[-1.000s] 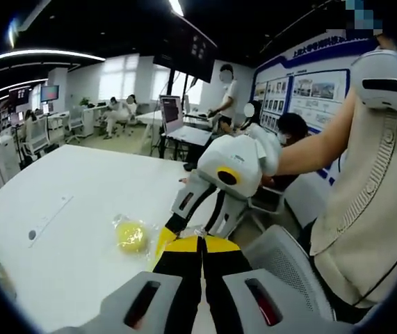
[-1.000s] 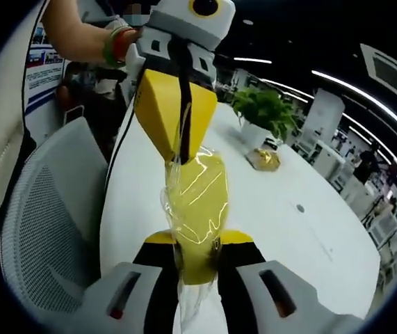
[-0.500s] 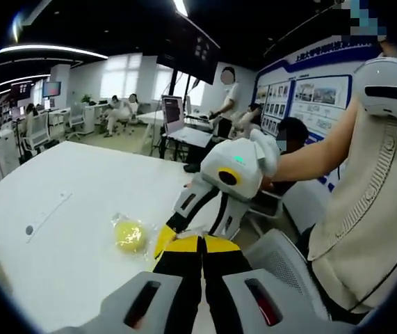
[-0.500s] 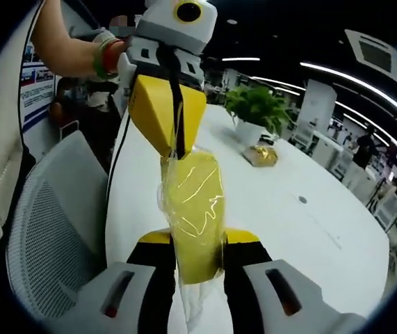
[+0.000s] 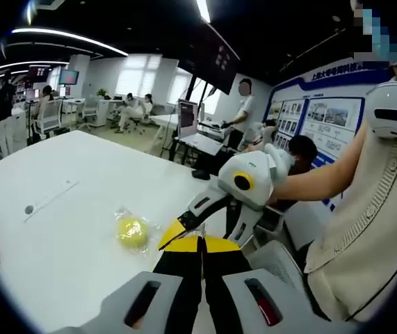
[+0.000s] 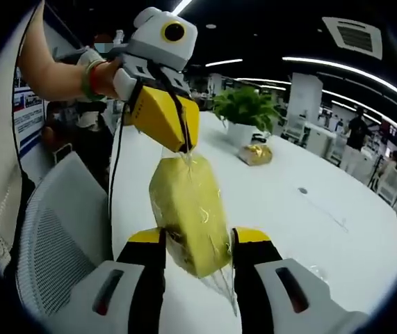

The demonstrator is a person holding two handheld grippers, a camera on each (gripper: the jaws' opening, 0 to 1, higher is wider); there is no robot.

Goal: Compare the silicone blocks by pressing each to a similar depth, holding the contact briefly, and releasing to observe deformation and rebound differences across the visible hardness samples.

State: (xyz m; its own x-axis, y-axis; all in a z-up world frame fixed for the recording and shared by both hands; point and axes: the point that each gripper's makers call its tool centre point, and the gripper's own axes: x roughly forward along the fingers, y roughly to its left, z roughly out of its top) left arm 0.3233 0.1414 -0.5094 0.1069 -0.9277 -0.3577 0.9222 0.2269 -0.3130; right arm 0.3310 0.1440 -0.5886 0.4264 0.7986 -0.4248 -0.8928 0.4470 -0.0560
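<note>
In the right gripper view, the right gripper [image 6: 197, 243] holds its fingers apart around a yellow silicone block in a clear bag [image 6: 188, 214], above the white counter [image 6: 288, 223]. Just beyond the block, the left gripper [image 6: 181, 142] has its fingers pressed together on the bag's top edge. Farther along the counter, past the block, stand a potted plant [image 6: 243, 115] and a gold packet [image 6: 255, 154]. In the left gripper view a second bagged yellow block [image 5: 131, 232] lies on the counter.
</note>
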